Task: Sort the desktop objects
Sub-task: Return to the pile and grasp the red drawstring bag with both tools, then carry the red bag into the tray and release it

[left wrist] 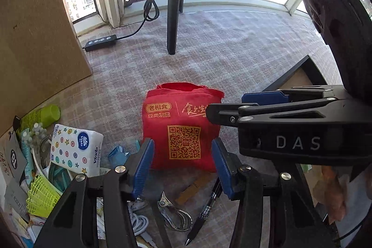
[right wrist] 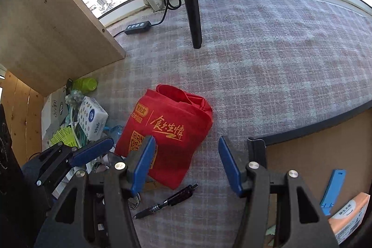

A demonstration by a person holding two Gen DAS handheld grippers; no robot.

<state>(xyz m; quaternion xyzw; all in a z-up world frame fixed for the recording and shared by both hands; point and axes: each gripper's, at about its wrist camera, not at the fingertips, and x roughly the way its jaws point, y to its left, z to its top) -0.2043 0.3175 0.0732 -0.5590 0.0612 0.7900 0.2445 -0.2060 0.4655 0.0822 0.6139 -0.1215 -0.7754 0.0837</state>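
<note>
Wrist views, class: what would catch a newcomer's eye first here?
The folded red bag with a gold QR code, lying mid-cloth, stands out first. Left of it sits a clutter pile topped by a star-patterned tissue pack. A black pen lies just in front of the bag.

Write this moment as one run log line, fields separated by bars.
left gripper: open, empty, over red bag | right gripper: open, empty, beside bag | black pen: on plaid cloth | sorting: bag not yet gripped
</note>
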